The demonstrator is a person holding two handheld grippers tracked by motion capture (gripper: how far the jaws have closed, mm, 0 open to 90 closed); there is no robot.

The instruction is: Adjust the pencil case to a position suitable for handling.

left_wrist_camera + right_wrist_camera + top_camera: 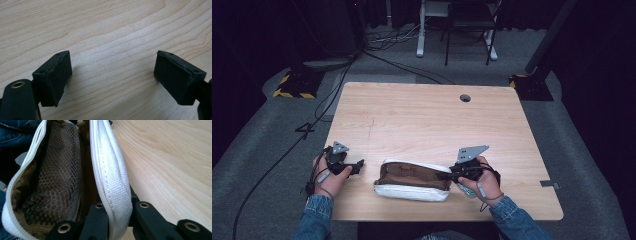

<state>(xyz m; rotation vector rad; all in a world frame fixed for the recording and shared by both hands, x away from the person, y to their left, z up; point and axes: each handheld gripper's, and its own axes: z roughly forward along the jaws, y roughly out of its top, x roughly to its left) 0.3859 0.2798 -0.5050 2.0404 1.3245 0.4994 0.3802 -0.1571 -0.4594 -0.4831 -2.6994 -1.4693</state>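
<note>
An open white pouch (412, 190) with a brown lining lies near the table's front edge. My right gripper (445, 175) reaches in from the pouch's right end. In the right gripper view its jaws (117, 218) are shut on the pouch's white zip-side rim (107, 170), beside the brown mesh pocket (57, 182) inside. My left gripper (359, 166) rests left of the pouch, apart from it. In the left gripper view it (112, 77) stands open over bare wood, nothing between its black pads (56, 77).
The wooden table (427, 120) has a round cable hole (465, 98) at the back right. Behind the table, on grey carpet, are cables (337, 85), a stand base with yellow-black stripes (292, 86) and white furniture legs (420, 30).
</note>
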